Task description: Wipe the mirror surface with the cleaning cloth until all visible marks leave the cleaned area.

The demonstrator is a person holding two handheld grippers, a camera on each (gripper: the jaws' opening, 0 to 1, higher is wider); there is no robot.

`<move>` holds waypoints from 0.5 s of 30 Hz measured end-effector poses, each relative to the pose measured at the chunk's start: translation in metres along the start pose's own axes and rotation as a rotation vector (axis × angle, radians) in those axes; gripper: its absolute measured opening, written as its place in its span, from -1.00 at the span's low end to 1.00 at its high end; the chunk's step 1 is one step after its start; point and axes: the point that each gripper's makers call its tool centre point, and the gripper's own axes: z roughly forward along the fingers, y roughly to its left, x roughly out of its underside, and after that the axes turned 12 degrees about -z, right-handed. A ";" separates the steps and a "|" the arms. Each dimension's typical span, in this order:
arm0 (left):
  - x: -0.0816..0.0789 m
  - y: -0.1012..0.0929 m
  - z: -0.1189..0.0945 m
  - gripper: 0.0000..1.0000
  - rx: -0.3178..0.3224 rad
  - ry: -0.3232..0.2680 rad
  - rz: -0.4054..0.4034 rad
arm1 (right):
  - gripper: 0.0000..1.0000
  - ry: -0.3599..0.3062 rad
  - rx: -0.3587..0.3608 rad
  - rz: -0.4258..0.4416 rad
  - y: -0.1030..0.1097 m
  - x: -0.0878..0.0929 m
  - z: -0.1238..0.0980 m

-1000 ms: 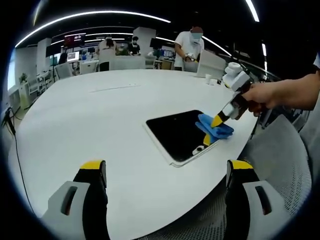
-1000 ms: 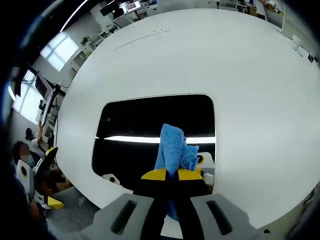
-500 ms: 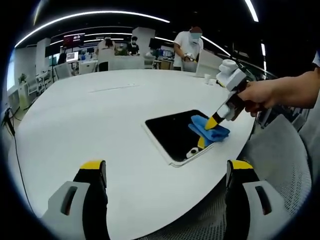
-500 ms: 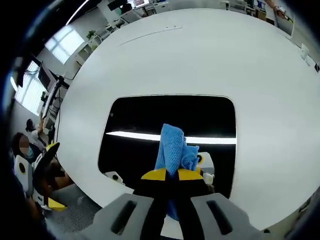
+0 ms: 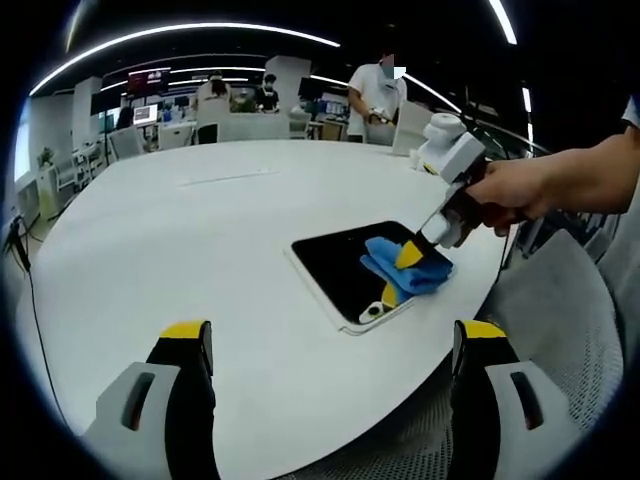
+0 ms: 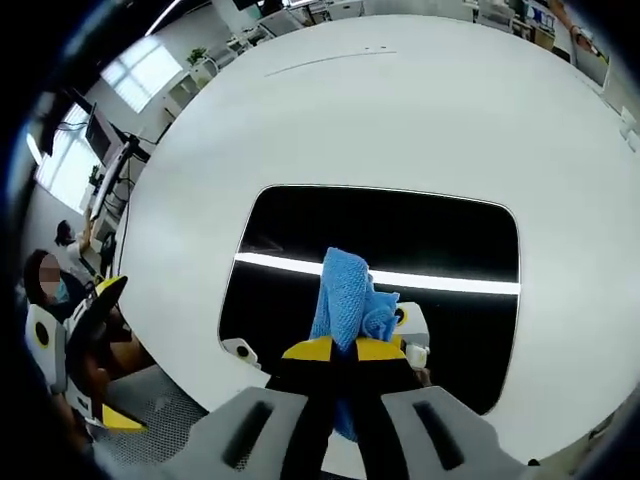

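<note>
A dark rectangular mirror (image 5: 345,262) (image 6: 400,240) with a white frame lies flat on the white round table (image 5: 200,220) near its right edge. My right gripper (image 6: 345,347) (image 5: 405,260) is shut on a blue cleaning cloth (image 6: 345,295) (image 5: 400,265), which rests on the mirror's near part. A hand holds that gripper in the left gripper view. My left gripper (image 5: 330,335) is open with nothing between its jaws, hanging above the table's near edge, well short of the mirror.
Desks, monitors and several people (image 5: 375,95) fill the room behind the table. A small white cup (image 5: 416,157) stands at the far right rim. A grey mesh chair (image 5: 560,320) is beside the table's right edge.
My right gripper has slid the cloth leftward across the mirror, toward its middle. The left gripper has stayed still.
</note>
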 end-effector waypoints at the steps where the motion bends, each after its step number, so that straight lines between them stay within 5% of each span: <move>1: 0.000 0.000 0.000 0.98 -0.001 0.000 0.000 | -1.00 0.000 -0.005 0.000 0.002 -0.001 0.001; 15: 0.000 0.000 0.000 0.98 -0.001 0.004 0.000 | -1.00 -0.004 -0.045 -0.047 0.036 -0.011 0.010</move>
